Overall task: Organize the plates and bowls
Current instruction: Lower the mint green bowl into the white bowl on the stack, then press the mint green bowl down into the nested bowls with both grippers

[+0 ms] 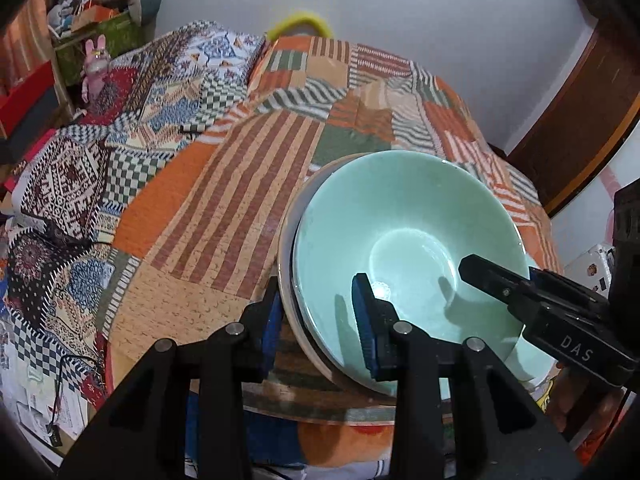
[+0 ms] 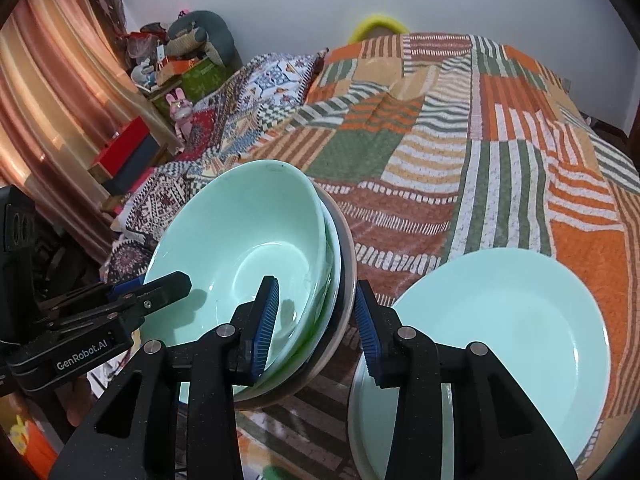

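Observation:
A stack of nested bowls stands on the patchwork-covered bed; the top one is pale green, over a grey-white outer bowl. My left gripper is open and straddles the stack's left rim, one finger outside, one inside the green bowl. My right gripper is open and straddles the stack's right rim the same way. Each gripper shows in the other's view. A pale green plate lies on another plate to the right of the bowls.
The bed's patchwork blanket spreads behind and left of the bowls. A cluttered shelf with boxes and a pink toy rabbit stands at the far left. A wooden door is on the right.

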Action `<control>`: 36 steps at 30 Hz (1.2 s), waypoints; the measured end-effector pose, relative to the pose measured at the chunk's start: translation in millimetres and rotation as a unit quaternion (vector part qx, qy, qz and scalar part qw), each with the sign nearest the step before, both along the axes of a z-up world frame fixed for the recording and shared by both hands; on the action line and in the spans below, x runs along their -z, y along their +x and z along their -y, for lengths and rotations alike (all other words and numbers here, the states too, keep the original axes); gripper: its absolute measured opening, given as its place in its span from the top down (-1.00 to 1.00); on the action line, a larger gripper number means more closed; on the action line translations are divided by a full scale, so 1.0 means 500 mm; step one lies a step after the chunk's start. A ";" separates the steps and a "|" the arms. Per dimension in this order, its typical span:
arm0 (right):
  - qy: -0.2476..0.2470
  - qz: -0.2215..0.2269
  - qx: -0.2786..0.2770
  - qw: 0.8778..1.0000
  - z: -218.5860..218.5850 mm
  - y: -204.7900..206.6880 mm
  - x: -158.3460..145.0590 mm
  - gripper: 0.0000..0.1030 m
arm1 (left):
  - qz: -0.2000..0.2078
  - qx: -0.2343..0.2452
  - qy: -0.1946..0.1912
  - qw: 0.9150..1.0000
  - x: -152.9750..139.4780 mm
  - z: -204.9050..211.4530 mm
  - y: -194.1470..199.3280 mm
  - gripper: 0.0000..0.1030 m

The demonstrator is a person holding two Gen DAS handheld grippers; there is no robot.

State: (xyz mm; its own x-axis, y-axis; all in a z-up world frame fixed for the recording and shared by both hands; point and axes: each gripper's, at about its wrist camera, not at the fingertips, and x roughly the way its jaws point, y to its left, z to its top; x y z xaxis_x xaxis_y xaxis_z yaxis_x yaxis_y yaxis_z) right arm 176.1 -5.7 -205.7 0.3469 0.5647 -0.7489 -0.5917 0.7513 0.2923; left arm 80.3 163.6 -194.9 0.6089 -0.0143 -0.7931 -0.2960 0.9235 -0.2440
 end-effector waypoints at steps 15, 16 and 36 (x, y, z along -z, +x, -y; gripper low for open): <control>0.039 0.037 0.025 0.998 0.083 -0.025 -0.076 0.32 | 0.051 0.035 0.027 0.998 -0.107 0.088 -0.019 0.34; 0.040 0.040 0.028 0.998 0.092 -0.026 -0.079 0.32 | 0.053 0.038 0.029 0.997 -0.111 0.095 -0.018 0.34; 0.053 0.061 0.106 0.991 0.278 -0.041 -0.105 0.32 | 0.048 0.131 0.042 0.989 -0.131 0.279 0.021 0.34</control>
